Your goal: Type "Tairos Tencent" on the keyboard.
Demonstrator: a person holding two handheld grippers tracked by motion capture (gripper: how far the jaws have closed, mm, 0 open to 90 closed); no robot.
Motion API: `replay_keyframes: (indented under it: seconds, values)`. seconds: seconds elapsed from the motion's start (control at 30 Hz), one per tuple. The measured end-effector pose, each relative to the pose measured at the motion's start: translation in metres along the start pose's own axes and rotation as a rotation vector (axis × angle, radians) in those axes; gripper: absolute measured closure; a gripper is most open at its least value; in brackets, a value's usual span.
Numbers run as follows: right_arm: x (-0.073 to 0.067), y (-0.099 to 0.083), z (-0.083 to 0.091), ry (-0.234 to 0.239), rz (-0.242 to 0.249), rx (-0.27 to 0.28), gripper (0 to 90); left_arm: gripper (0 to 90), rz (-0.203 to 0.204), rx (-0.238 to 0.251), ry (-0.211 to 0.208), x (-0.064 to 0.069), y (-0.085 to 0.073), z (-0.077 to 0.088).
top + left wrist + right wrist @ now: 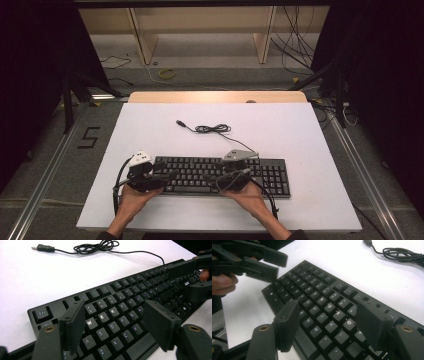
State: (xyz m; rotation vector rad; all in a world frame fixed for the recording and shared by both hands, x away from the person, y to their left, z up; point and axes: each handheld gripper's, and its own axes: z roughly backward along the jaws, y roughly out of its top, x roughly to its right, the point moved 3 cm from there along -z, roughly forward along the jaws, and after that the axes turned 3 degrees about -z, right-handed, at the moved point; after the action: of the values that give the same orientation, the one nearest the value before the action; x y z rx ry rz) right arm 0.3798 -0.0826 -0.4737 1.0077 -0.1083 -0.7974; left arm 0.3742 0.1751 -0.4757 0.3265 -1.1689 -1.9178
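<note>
A black keyboard (272, 176) lies near the front of the white table (300, 130). Its cable (214, 129) is coiled behind it and ends in a loose USB plug (181, 122). My left gripper (162, 177) is over the keyboard's left end, pointing right. My right gripper (219, 179) is over the middle, pointing left. In the left gripper view, the left gripper (113, 312) stands open above the letter keys (130, 281), with the right gripper (181, 281) farther off. In the right gripper view, the right gripper (327, 312) is open over the keys (317, 287), and the left gripper (279, 267) is open at upper left.
A wooden strip (215, 96) borders the table's far edge. Beyond it are wooden shelf legs (142, 40) and loose cables on the floor (295, 45). Metal rails (45, 165) run along both sides. Dark stands flank the table.
</note>
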Motion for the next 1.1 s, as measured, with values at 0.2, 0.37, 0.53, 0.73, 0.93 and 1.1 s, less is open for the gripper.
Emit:
replay_keyframes:
  seconds: [0.2, 0.37, 0.53, 0.73, 0.93, 1.1]
  values:
    - [0.000, -0.004, 0.005, 0.003, 0.002, 0.007, 34.1, 48.4, -0.016, -0.024, -0.003, 0.001, 0.003, -0.008]
    - [0.000, -0.006, 0.008, 0.005, 0.001, 0.013, 33.0, 61.0, -0.033, -0.064, -0.012, 0.002, 0.005, -0.017]
    - [0.000, -0.008, 0.012, 0.005, -0.002, 0.021, 32.4, 72.4, -0.053, -0.096, -0.014, 0.003, 0.006, -0.026]
    - [0.000, -0.011, 0.016, 0.008, 0.001, 0.021, 32.2, 84.1, -0.065, -0.126, -0.009, 0.002, 0.007, -0.030]
    - [0.001, -0.013, 0.019, 0.008, 0.000, 0.029, 31.7, 89.0, -0.085, -0.154, -0.009, 0.005, 0.011, -0.039]
    - [0.001, -0.014, 0.022, 0.010, -0.003, 0.035, 31.2, 89.0, -0.096, -0.176, -0.004, 0.008, 0.011, -0.045]
